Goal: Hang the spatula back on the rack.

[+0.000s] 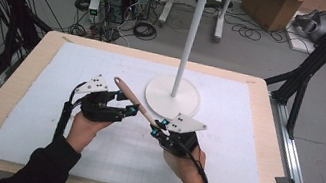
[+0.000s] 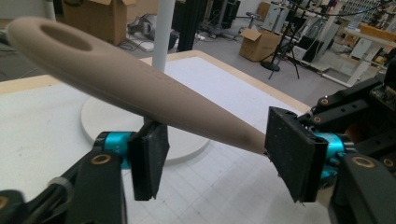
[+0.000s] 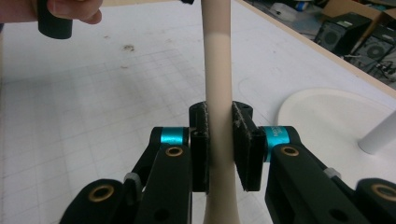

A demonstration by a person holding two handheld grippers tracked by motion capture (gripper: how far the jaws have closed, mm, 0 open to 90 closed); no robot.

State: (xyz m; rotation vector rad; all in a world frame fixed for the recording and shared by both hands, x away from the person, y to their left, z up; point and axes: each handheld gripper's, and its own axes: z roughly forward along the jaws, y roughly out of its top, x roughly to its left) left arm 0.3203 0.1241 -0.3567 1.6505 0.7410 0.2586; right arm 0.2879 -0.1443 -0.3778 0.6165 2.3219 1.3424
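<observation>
High view first: the utensil handle (image 1: 136, 102) is off the mat, its long axis slanting from ten o'clock down to four o'clock, hole end high. Right gripper (image 1: 160, 130) is clamped on the lower shaft. Left gripper (image 1: 126, 106) straddles the thick end, pads apart and not pressing — closest for the handover. White stand (image 1: 173, 96) waits at one o'clock, close behind.

A pale beige-pink utensil handle (image 1: 135, 101) is showing between black jaws — each gripper, left (image 1: 124, 103) and right (image 1: 160, 127), is wearing turquoise rings and a light grey plate. The white stand (image 1: 172, 95) is sitting on a white mat (image 1: 90, 145) showing a faint grid — the wooden table (image 1: 13, 95) is showing tan edges.
</observation>
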